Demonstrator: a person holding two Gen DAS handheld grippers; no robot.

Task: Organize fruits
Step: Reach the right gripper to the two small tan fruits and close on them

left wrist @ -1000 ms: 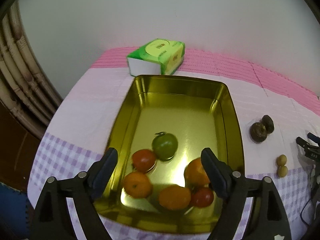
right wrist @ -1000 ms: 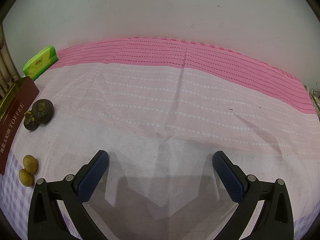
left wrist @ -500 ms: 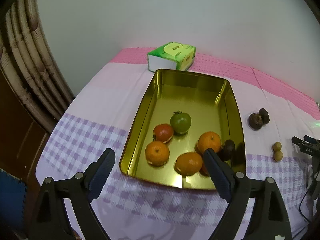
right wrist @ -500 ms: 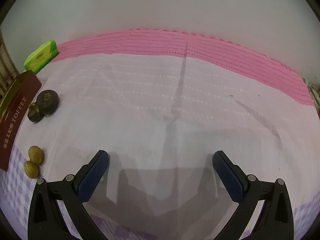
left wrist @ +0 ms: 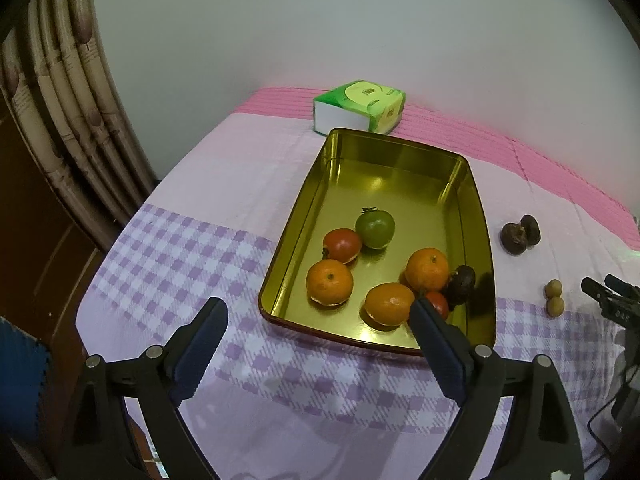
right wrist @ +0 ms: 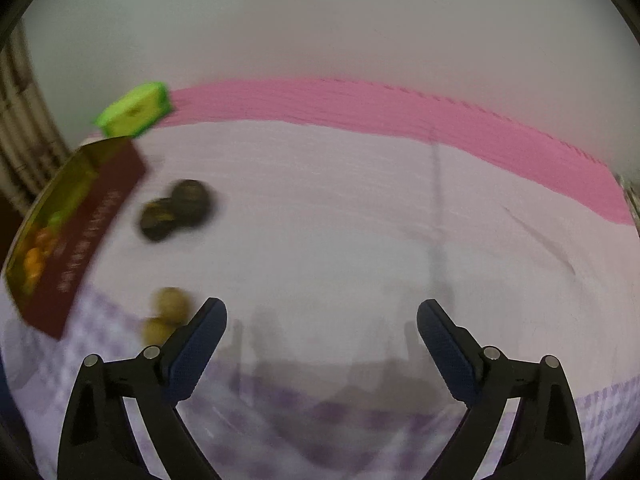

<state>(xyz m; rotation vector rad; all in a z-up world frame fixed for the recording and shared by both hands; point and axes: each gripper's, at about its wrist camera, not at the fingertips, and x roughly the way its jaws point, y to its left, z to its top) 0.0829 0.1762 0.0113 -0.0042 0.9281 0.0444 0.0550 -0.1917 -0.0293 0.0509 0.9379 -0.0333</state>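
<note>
Gold tin (left wrist: 478, 216) holding oranges and tomatoes, left tongs (left wrist: 316, 322) wide, right tongs (right wrist: 322, 322) wide, both empty

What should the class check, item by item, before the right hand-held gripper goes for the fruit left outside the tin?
1. Right hand-held gripper open and empty: ok.
2. Left hand-held gripper open, empty, outside the tin: ok.
3. Fruit left on the cloth: two dark fruits and two small yellow fruits: not ok, task unfinished.
4. Free floor in the tin's far half: ok.
5. Right wrist view sharp enough to aim: not ok, blurred.
6. Yellow fruits touching each other: cannot tell.
</note>
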